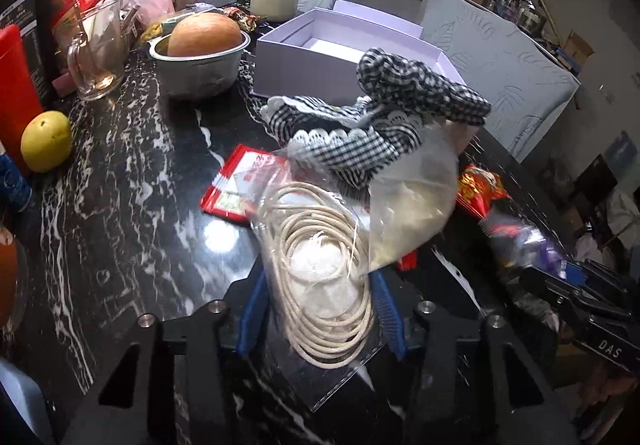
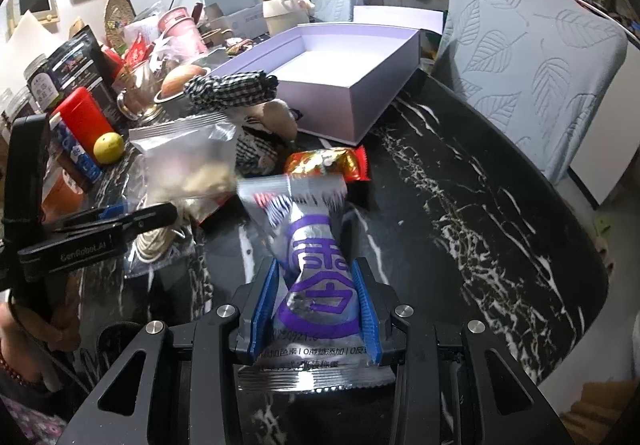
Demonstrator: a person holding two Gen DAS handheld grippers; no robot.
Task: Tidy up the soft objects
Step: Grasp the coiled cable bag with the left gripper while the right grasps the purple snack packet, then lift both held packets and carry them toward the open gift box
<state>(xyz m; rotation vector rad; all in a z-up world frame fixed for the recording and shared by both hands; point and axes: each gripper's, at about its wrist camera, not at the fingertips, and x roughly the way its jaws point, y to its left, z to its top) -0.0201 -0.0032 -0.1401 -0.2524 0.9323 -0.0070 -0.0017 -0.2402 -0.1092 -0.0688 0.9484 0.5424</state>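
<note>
On the black marble table my left gripper [image 1: 322, 309] is shut on a clear bag holding a coil of cream cord [image 1: 328, 285]; its blue pads press the bag's two sides. A second clear bag [image 1: 412, 205] with pale contents overlaps it. Behind them lies a black-and-white checked cloth [image 1: 360, 133] with lace trim, in front of an open lavender box [image 1: 304, 57]. My right gripper [image 2: 316, 309] is shut on a silver and purple snack packet [image 2: 316, 265], held just above the table. The left gripper [image 2: 120, 221] shows at the left of the right wrist view, over the cord bag [image 2: 156, 241].
A red-gold snack packet [image 2: 328, 163] and a red packet [image 1: 232, 185] lie near the cloth. At the left stand a yellow pear [image 1: 46, 141], a metal bowl with an orange fruit [image 1: 200, 65], a glass mug [image 1: 96, 53] and jars. Pale blue covered chairs [image 2: 532, 65] flank the table.
</note>
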